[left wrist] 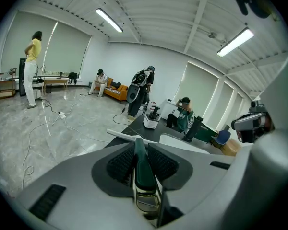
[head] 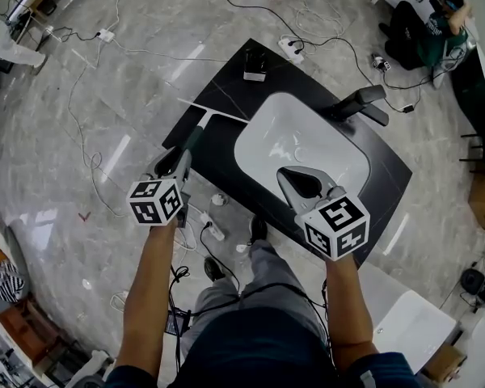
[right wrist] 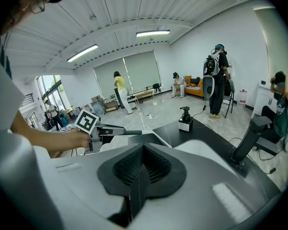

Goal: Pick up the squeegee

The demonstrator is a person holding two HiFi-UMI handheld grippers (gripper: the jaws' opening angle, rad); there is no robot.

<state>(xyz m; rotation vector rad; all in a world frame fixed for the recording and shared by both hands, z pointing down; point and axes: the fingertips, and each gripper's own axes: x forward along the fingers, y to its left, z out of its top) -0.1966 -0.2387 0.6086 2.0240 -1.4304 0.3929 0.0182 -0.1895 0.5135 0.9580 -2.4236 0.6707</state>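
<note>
The squeegee (head: 197, 132) has a dark green handle and a long white blade (head: 214, 111). It hangs over the left edge of the black countertop (head: 226, 156). My left gripper (head: 178, 162) is shut on the handle. In the left gripper view the handle (left wrist: 141, 169) runs between the ribbed pads (left wrist: 119, 164), and the blade (left wrist: 127, 138) sticks out crosswise beyond the jaws. My right gripper (head: 301, 183) hovers over the near rim of the white sink (head: 263, 128); it is shut with nothing in it, its pads (right wrist: 129, 169) meeting. The right gripper view also shows the left gripper (right wrist: 93, 128) at its left.
A black faucet (head: 360, 103) stands at the sink's right. A small soap dispenser (head: 255, 63) sits at the counter's far corner. Cables and power strips (head: 291, 48) lie across the marble floor. A person (head: 424, 31) crouches at the upper right, and other people are farther back in the room.
</note>
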